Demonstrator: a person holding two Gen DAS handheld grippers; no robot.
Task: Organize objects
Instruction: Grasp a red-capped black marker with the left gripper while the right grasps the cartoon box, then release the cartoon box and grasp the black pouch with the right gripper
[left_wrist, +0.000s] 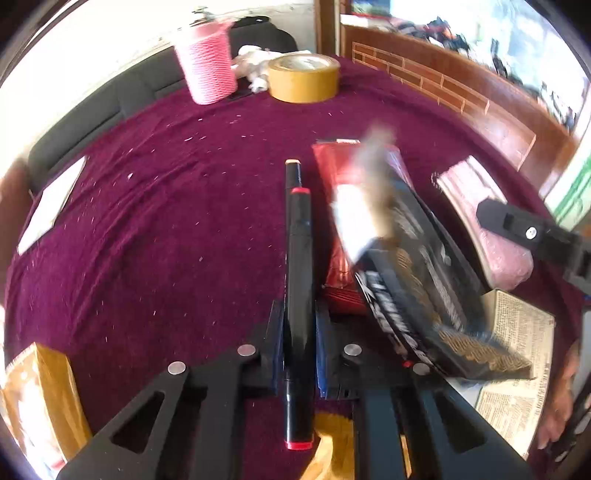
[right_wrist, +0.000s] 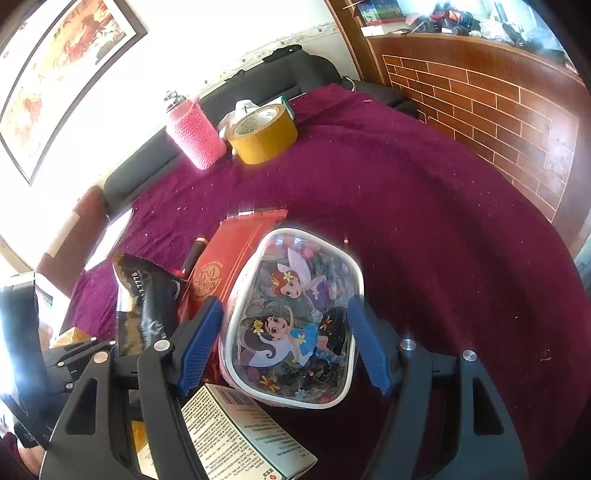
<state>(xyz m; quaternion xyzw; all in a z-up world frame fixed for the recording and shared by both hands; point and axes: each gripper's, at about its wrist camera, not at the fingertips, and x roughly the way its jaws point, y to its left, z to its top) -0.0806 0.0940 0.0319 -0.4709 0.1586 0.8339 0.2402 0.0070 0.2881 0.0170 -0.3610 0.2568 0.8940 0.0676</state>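
Left gripper (left_wrist: 299, 347) clamped on black marker (left_wrist: 298, 280), long axis toward 12 o'clock, red packet (left_wrist: 334, 206) and blurred black sachet (left_wrist: 424, 280) close at 1–2; right gripper (right_wrist: 286, 343), jaws apart, straddles cartoon pouch (right_wrist: 291, 317) on cloth (right_wrist: 424, 206), printed box (right_wrist: 240, 435) crowding 7 o'clock.

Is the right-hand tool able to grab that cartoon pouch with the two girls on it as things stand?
Probably yes. The right gripper is open, its blue fingers standing on either side of the cartoon pouch, with nothing between them and it. The red packet lies close on the left and might get nudged.
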